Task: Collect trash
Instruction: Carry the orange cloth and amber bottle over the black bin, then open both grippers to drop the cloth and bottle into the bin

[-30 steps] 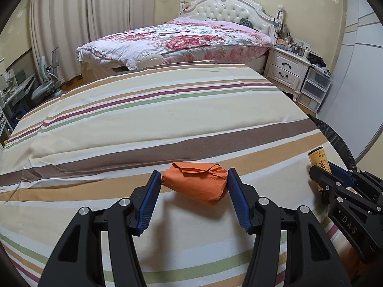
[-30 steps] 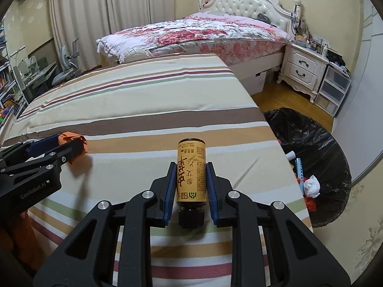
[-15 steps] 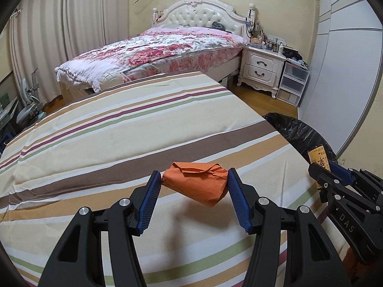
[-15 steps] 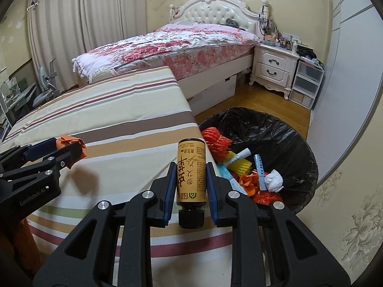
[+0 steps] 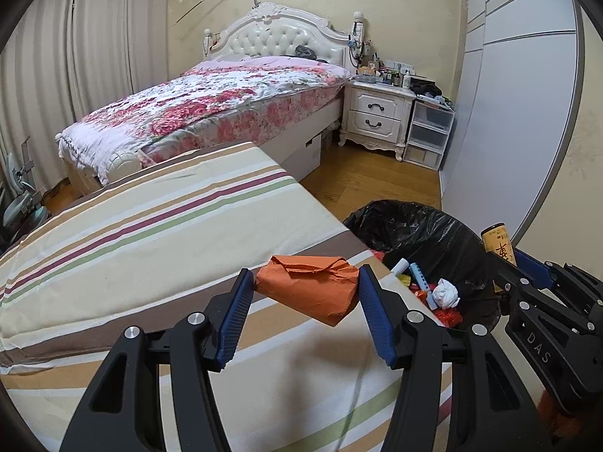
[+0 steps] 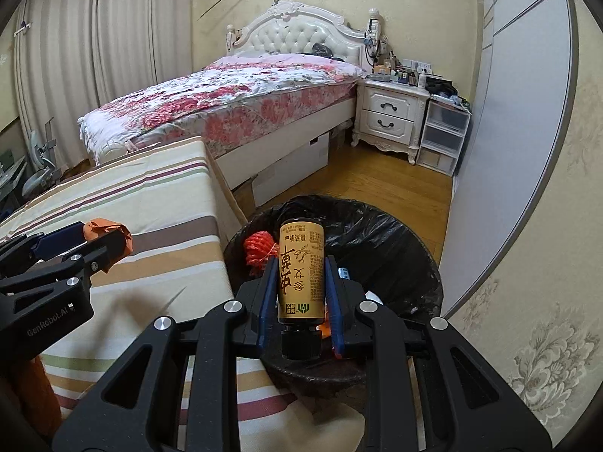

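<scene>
The bottle (image 6: 300,269) hides much of the trash bin (image 6: 399,241) contents behind it in the right wrist view. Small items on the nightstand (image 5: 380,107) are too small to name. The bottle's label (image 5: 499,245) is partly covered by fingers, perhaps half.

The left tongs (image 5: 304,293) clamp an orange packet (image 5: 309,288) above the striped worktop (image 5: 150,233), beside the black bin (image 5: 426,233).

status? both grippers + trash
Left hand-held gripper shut on orange paper wad, above striped table edge. Right hand-held gripper shut on yellow bottle, over black trash bin. Nothing blocking.
</scene>
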